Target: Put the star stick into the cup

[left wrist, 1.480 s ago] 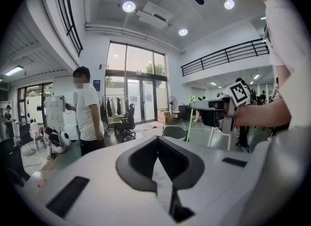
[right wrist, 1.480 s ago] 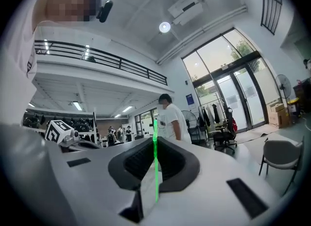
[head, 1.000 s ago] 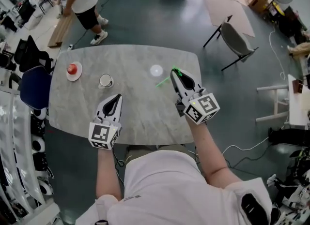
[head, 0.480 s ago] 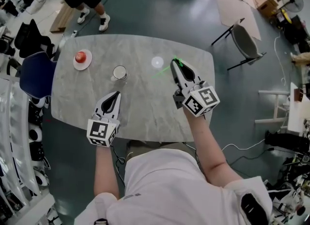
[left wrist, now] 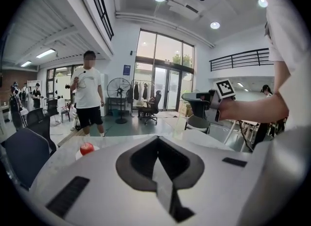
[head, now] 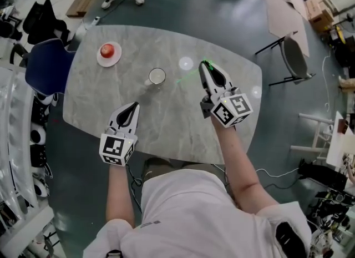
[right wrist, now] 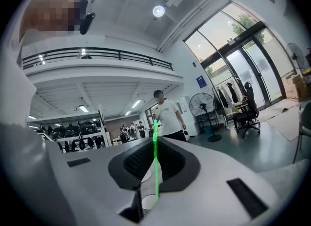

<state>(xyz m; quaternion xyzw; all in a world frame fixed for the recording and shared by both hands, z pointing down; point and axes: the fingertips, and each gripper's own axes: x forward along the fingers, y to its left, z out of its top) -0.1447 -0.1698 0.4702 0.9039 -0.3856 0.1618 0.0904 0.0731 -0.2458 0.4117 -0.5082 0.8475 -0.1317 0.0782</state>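
Observation:
A white cup [head: 157, 76] stands upright on the grey marble table [head: 166, 124], left of centre. My right gripper [head: 205, 66] is shut on the thin green star stick [head: 191, 72]. The stick juts from the tips out to the left, and its free end hangs a short way right of the cup. In the right gripper view the green star stick [right wrist: 155, 164] runs straight up between the closed jaws. My left gripper [head: 134, 107] hovers nearer the front edge, below the cup, shut with nothing in it; its closed gripper tips [left wrist: 158, 145] show in the left gripper view.
A red apple on a small white plate [head: 109, 52] sits at the table's far left, the apple [left wrist: 86, 148] also showing in the left gripper view. A blue chair [head: 47, 68] stands by the left edge, a grey chair [head: 294, 57] to the right. A person [left wrist: 87, 94] stands beyond the table.
My right gripper has carried the stick to the left, so its free end is now much closer to the cup. The left gripper has barely moved. The person beyond the table has stepped away.

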